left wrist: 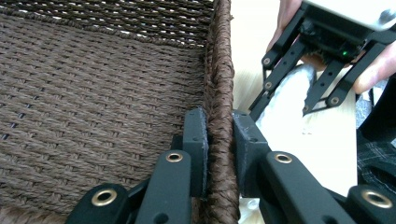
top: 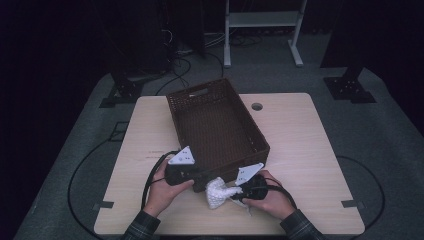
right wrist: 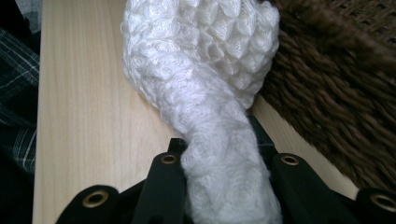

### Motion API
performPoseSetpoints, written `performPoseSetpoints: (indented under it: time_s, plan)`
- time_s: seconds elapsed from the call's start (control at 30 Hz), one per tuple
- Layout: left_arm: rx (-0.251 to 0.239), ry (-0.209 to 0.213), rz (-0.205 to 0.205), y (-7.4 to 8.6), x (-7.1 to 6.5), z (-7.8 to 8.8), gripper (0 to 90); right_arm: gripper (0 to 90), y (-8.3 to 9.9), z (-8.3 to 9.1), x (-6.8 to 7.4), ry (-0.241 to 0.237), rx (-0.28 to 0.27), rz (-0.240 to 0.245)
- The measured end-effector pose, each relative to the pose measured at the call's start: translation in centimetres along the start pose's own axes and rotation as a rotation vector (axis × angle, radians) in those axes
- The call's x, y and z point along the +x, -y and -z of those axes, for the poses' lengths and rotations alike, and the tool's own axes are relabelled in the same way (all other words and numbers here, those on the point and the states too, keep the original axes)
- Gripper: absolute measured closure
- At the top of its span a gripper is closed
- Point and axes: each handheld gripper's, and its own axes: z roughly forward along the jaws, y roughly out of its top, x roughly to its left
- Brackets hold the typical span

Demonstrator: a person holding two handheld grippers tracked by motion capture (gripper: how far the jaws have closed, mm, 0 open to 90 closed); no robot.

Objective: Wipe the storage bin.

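Gripping soft, light knit cloth mid-bunch: right gripper fingers pinch it; left gripper fingers clamp stiff basket rim.

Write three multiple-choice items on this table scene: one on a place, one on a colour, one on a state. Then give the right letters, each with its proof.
1. Where does the white knitted cloth lie?
A. inside the basket
B. on the table by the basket's near wall
C. on the floor

2. What colour is the woven basket?
A. dark brown
B. red
C. pale blue

3. What is the left gripper doing?
A. hanging open above the table
B. clamping the basket's rim
C. holding the cloth

Answers: 1 B, the high view shows the cloth on the wooden table just outside the near wall. 2 A, the weave is dark brown in all views. 3 B, the left gripper view shows its jaws pressed on either side of the rim, while the right gripper holds the cloth.
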Motion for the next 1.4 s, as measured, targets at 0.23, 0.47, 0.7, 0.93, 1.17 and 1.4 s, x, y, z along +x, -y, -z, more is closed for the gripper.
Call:
performPoseSetpoints:
  time_s: [0.23,0.47,0.7,0.93,1.17,1.4]
  plan:
    - [-0.012,-0.007,-0.004,-0.3,-0.3,0.4,73.1,73.5,1.8,2.6,-0.5,0.042,-0.036,-0.055]
    - [-0.052,-0.021,0.004,-0.8,-0.1,1.9,71.2,73.6,3.9,4.6,-1.1,0.093,-0.054,-0.106]
    - [-0.072,-0.029,0.034,-0.8,0.4,3.6,69.0,73.6,5.9,6.4,-1.7,0.147,-0.063,-0.158]
    - [-0.079,-0.019,0.047,-0.3,0.7,5.2,76.7,73.6,8.2,8.3,-2.3,0.205,-0.066,-0.220]
    - [-0.071,-0.034,0.060,0.8,1.1,7.1,89.7,73.6,10.5,10.3,-2.9,0.269,-0.079,-0.287]
    - [-0.043,-0.051,0.089,2.5,1.6,7.4,89.5,73.6,12.1,11.6,-3.2,0.318,-0.073,-0.325]
